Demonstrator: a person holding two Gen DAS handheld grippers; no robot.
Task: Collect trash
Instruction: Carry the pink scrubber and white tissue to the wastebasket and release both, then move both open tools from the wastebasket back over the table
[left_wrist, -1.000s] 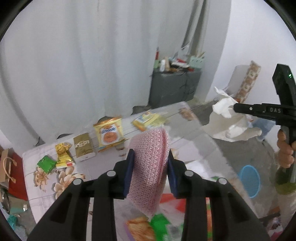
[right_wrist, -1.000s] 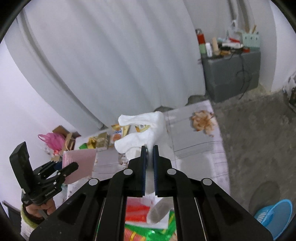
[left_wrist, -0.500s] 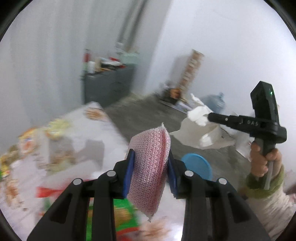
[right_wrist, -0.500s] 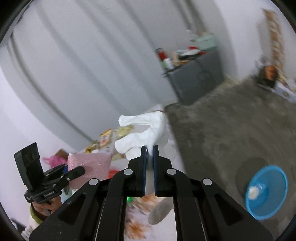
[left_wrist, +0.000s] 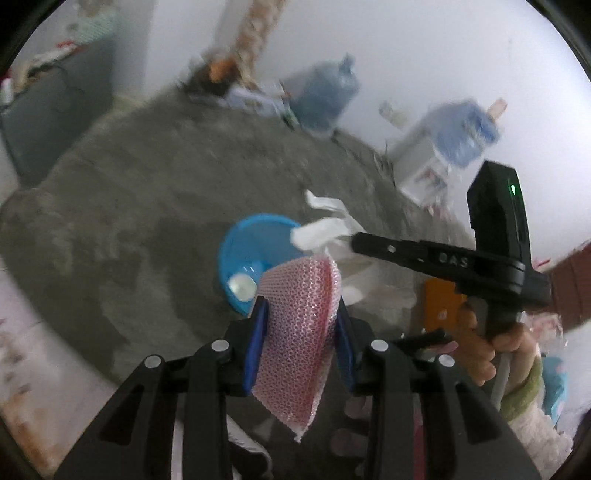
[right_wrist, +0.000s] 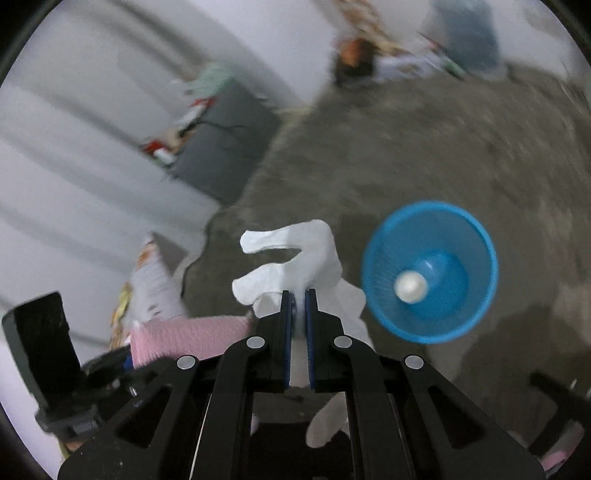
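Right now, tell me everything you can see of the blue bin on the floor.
The blue bin is a round, tapered plastic basket with finely meshed walls, standing upright and open on the grey floor. One pale round lump lies at its bottom; what it is can't be told. Nothing else touches it. Both grippers' loads are off to its side, not above it.

Grey concrete floor; white walls; a dark cabinet by the curtain; water jugs against the wall.
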